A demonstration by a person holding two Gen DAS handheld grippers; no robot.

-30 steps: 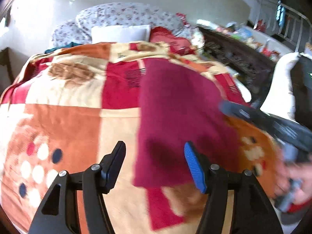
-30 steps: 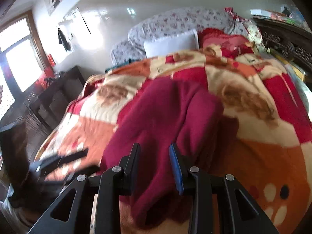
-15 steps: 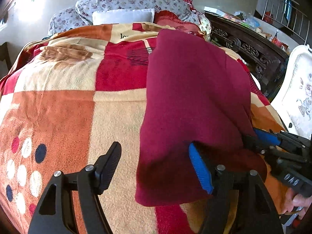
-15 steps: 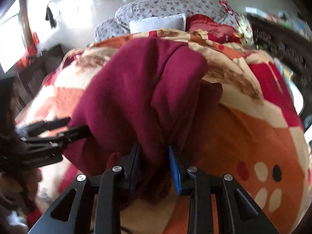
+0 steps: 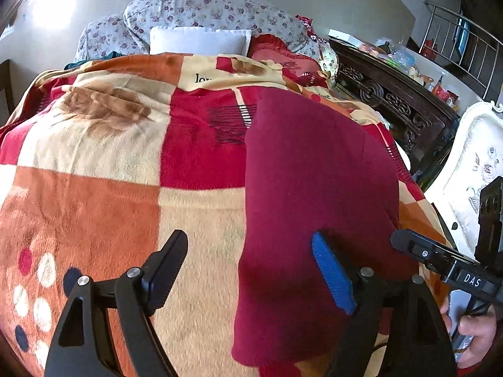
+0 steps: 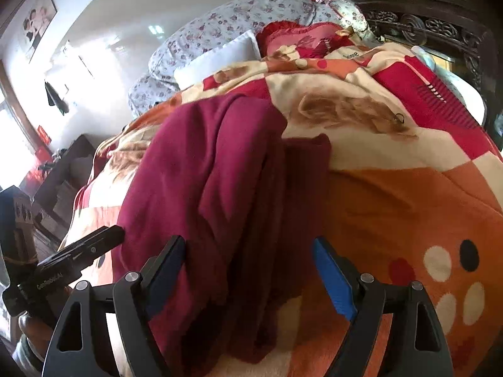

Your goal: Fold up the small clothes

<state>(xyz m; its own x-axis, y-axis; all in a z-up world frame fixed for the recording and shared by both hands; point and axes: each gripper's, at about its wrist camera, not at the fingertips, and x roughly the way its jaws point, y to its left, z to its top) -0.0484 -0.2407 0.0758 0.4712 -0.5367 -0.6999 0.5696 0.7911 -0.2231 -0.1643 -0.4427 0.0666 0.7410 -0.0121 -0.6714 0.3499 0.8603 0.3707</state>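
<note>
A dark red garment [image 5: 314, 194] lies folded lengthwise on the patterned blanket [image 5: 94, 163], reaching from the near edge toward the pillows. My left gripper [image 5: 251, 270] is open, its left finger over the blanket and its blue-padded right finger [image 5: 333, 276] over the garment's near end. In the right wrist view the garment [image 6: 204, 188] lies in soft lengthwise folds. My right gripper [image 6: 248, 270] is open, its jaws wide apart on either side of the garment's near end, holding nothing. The right gripper shows at the right edge of the left wrist view [image 5: 440, 257].
Floral pillows [image 5: 204, 12] and a white pillow [image 5: 198, 39] lie at the bed's head, with a red cushion [image 5: 283, 53]. A carved dark wood headboard or cabinet [image 5: 393, 100] runs along the right. A white chair [image 5: 471, 163] stands at the right.
My right gripper was shut on the garment's near end and has opened, letting it go. The garment has settled flat on the blanket. My left gripper stayed open.
</note>
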